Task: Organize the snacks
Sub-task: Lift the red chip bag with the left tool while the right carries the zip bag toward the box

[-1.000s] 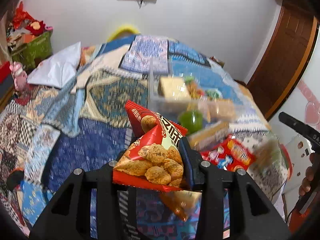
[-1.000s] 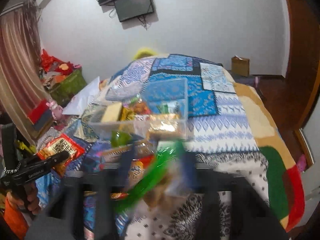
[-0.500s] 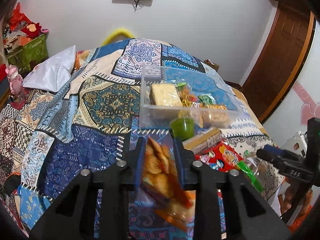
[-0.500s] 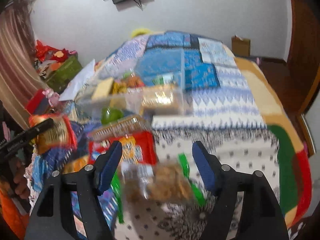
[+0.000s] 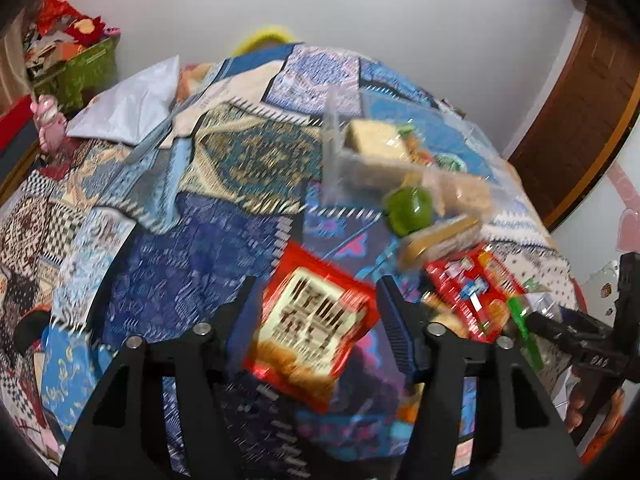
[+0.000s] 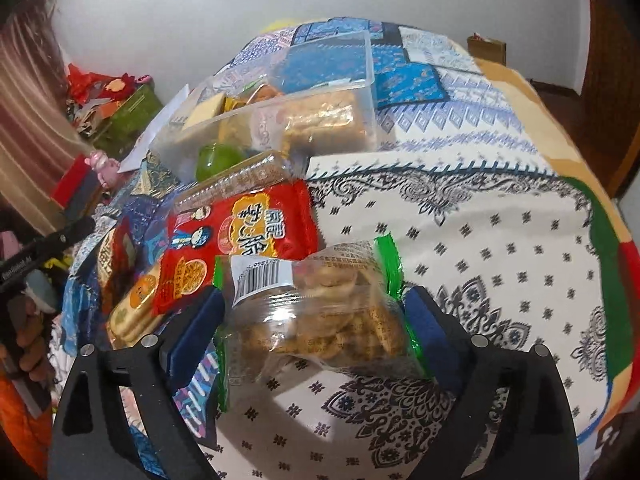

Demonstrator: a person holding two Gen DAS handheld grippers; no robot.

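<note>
My left gripper (image 5: 318, 312) is open; a red snack bag (image 5: 312, 332) lies on the bed between its fingers, blurred. My right gripper (image 6: 316, 312) is open around a clear bag of biscuits with green ends (image 6: 316, 308) that rests on the bedspread. A clear plastic box (image 6: 280, 108) holding several snacks stands farther up the bed; it also shows in the left wrist view (image 5: 400, 160). A green cup (image 6: 216, 160), a long cracker pack (image 6: 236, 184) and a big red bag (image 6: 244, 232) lie before the box.
The patchwork bedspread (image 6: 480, 240) covers the bed. A white pillow (image 5: 128, 104) lies at the left. A green basket of red things (image 5: 76, 68) stands by the wall. A wooden door (image 5: 580, 120) is on the right.
My left gripper opened and the red snack bag dropped from it onto the bed. My right gripper stayed open and closed in around the clear biscuit bag.
</note>
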